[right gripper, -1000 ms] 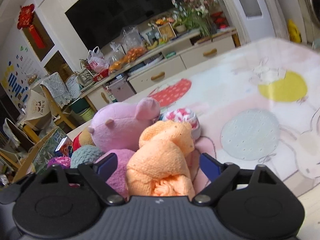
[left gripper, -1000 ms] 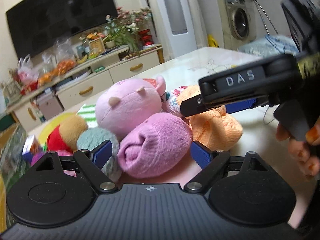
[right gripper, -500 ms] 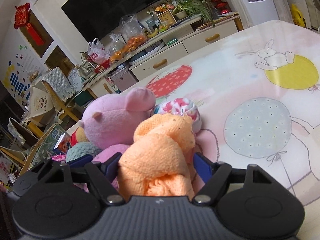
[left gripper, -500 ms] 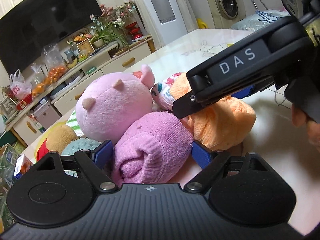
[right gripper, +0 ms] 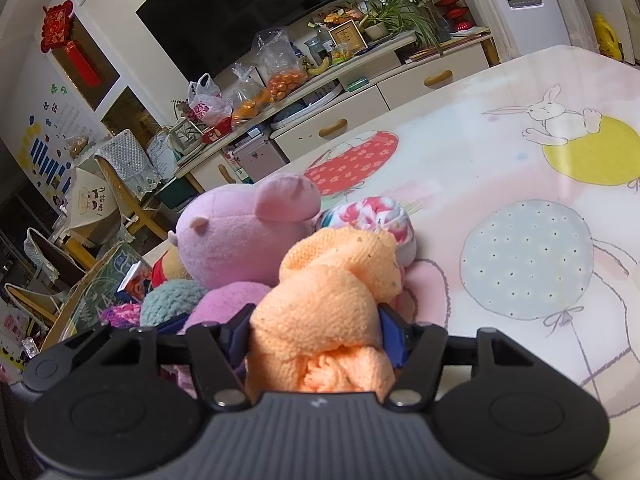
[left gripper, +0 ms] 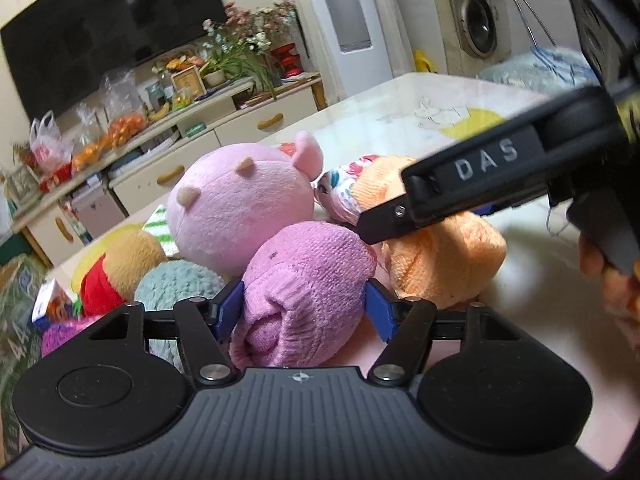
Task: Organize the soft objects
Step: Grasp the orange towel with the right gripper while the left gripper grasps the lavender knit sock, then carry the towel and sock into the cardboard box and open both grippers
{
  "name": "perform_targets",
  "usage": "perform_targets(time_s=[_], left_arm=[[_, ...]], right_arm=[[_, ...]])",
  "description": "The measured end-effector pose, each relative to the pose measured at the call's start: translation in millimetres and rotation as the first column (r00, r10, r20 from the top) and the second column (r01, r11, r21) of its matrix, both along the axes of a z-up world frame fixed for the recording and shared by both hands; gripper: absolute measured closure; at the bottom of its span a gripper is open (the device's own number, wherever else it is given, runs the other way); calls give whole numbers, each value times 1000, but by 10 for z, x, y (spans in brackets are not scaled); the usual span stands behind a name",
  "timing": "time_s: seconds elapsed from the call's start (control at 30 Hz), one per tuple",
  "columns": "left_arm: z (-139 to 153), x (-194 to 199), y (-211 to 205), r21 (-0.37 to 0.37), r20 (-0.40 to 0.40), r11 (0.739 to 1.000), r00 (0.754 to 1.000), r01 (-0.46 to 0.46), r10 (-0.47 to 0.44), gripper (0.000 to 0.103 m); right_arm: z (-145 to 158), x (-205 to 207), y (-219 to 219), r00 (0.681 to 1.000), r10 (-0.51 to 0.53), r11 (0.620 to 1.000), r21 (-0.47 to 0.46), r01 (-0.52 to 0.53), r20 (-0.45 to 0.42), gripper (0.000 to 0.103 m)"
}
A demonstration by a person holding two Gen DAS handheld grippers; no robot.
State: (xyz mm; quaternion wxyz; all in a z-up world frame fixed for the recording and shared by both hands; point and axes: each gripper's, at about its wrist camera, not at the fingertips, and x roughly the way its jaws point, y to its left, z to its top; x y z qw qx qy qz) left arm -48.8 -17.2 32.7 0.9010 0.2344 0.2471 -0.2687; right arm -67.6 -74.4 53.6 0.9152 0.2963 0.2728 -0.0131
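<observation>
A pile of soft things lies on the table. My left gripper [left gripper: 304, 312] is shut on a rolled pink knit cloth [left gripper: 308, 280]. My right gripper [right gripper: 316, 336] is shut on a rolled orange cloth [right gripper: 324, 312], which also shows in the left wrist view [left gripper: 440, 264] under the right gripper's body [left gripper: 480, 184]. Behind them lie a pink plush pig [left gripper: 240, 204], a floral rolled cloth [right gripper: 372, 216], a teal knit ball [left gripper: 176, 280] and a bear plush in red [left gripper: 120, 268].
The table has a pink cloth printed with balloons and rabbits [right gripper: 528, 184], open to the right of the pile. A cabinet with bags of fruit and flowers [right gripper: 320, 92] stands beyond the table's far edge. A washing machine [left gripper: 472, 28] is at the back right.
Both grippers have moved in around their rolls and closed: the left's pads now press the pink roll, the right's pads press the orange roll.
</observation>
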Motion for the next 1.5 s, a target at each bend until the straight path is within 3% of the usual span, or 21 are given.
perform_targets(time_s=[0.43,0.73,1.3,1.5], left_arm=[[334,69,416,-203,-137,978,990,-59,31,26],[514,64,676,-343,-238,934,971,-103,19,26],[895,-63,1299,-497,-194,852,978,-164,75,27],[1044,-52,1590,-532,-164,821,977,-206,139,26]], right_arm=[[12,-44,125,1000,2,1000,-3,-2,3,42],[37,-111,297,1000,17,999,-35,-18,-6,42],[246,-146,804,997,72,992,-105,-70,11,42],[465,-66,970,993,106,993,-49,-103,57,42]])
